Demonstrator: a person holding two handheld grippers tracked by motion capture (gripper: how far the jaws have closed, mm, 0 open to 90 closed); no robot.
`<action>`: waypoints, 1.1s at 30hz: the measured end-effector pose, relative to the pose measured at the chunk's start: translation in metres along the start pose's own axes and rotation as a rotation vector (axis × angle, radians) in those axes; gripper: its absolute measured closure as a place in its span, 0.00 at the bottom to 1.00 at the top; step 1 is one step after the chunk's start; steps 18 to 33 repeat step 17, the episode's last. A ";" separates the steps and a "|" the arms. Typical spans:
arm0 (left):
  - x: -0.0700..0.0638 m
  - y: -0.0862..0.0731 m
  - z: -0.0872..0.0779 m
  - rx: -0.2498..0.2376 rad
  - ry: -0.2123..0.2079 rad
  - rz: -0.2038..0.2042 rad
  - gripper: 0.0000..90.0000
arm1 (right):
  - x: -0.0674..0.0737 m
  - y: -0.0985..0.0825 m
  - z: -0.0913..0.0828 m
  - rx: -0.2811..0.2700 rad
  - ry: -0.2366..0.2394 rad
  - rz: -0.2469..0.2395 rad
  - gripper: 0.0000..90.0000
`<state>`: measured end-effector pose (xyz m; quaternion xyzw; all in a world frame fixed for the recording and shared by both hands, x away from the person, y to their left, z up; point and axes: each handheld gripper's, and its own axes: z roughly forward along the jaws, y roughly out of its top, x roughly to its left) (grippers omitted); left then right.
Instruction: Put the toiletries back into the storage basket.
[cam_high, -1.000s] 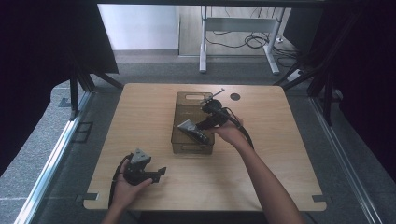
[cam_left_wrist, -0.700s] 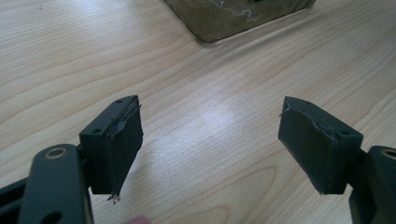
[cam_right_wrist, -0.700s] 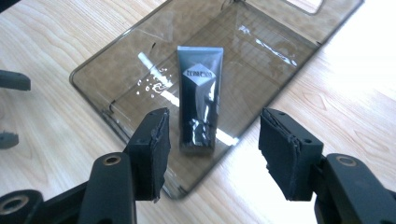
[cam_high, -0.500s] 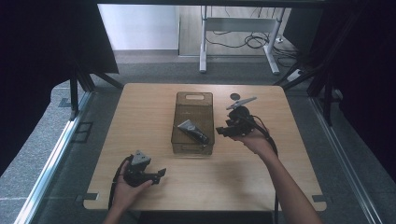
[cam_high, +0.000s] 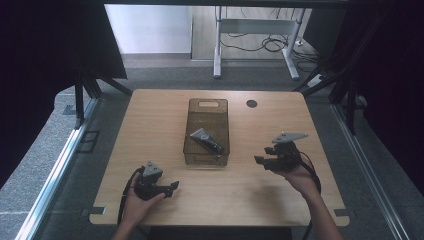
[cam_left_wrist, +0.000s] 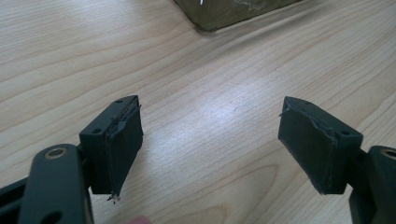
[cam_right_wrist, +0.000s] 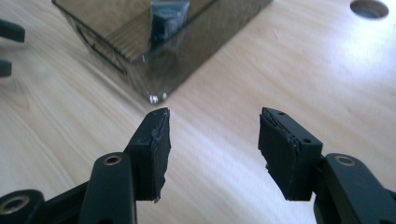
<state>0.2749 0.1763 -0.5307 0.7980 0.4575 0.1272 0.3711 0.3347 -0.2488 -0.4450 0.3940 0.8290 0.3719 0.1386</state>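
right gripper (cam_high: 260, 162) open and empty, nearer to the tube (cam_high: 206, 140) lying diagonally in the bin (cam_high: 208, 106), probably up-left of it; left gripper (cam_high: 172, 186) open, empty.

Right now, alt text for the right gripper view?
The right gripper hangs open and empty over a light wooden table. Beyond its jaws stands a smoky clear plastic bin holding a dark tube; a round cable hole sits at top right.
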 end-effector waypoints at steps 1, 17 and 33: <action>-0.001 0.000 0.000 0.002 0.000 0.001 0.25 | -0.001 -0.008 -0.001 -0.004 -0.006 -0.001 0.49; -0.001 -0.001 0.002 0.010 0.008 0.007 0.25 | -0.004 -0.046 0.003 -0.011 -0.032 0.015 0.48; -0.001 -0.001 0.002 0.010 0.008 0.007 0.25 | -0.004 -0.046 0.003 -0.011 -0.032 0.015 0.48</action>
